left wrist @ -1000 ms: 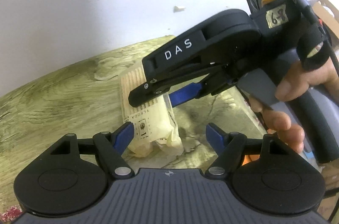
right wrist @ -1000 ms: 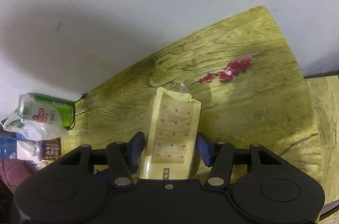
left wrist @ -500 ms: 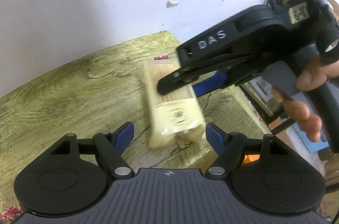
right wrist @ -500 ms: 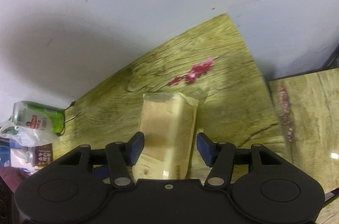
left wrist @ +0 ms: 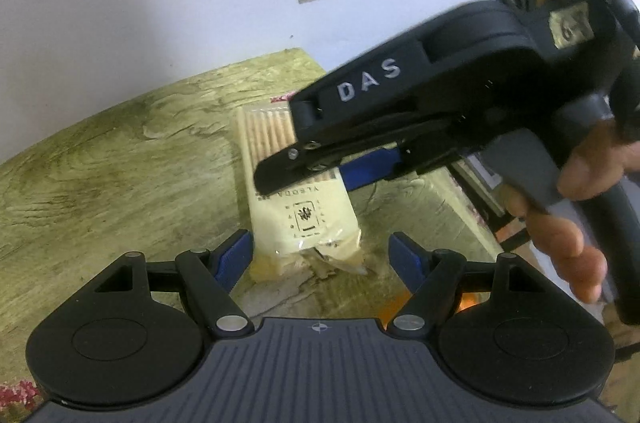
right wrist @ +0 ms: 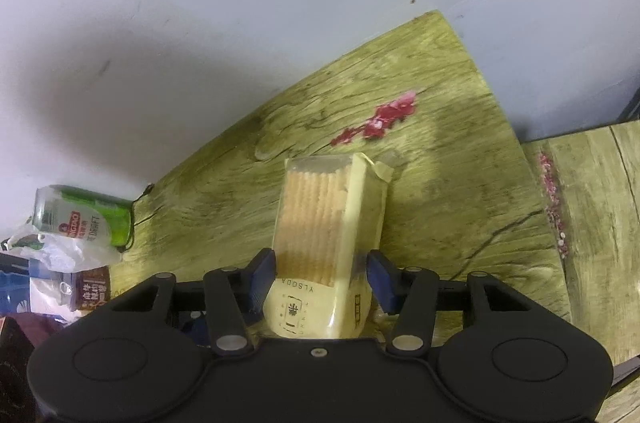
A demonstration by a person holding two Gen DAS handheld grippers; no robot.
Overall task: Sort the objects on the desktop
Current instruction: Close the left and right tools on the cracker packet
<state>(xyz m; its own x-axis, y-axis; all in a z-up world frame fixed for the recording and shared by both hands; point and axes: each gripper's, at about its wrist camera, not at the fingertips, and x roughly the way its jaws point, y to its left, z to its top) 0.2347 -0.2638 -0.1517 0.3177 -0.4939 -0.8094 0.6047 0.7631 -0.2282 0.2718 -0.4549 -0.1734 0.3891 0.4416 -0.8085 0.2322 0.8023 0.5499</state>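
Yellow-green wood grain is filling the lower half of both views — a table top meeting a white wall. In the right wrist view, a cream packet of crackers is lying lengthwise at the centre of the frame, its clear window showing a stack of ridged crackers, and its near end is sitting between the blue fingers of the right gripper. Those jaws are closing, with the blue pads right at the packet's sides; whether they are pressing yet cannot be told. A red smear is marking the wood above the packet, toward the upper right. At the left edge, a green can is lying on its side above a crumpled plastic bag. In the left wrist view, the left gripper is sitting at the bottom of the frame with its jaws partly apart and holding nothing — the packet's near end is lying just beyond them. From the upper right, a person's hand is gripping the right tool's handle.
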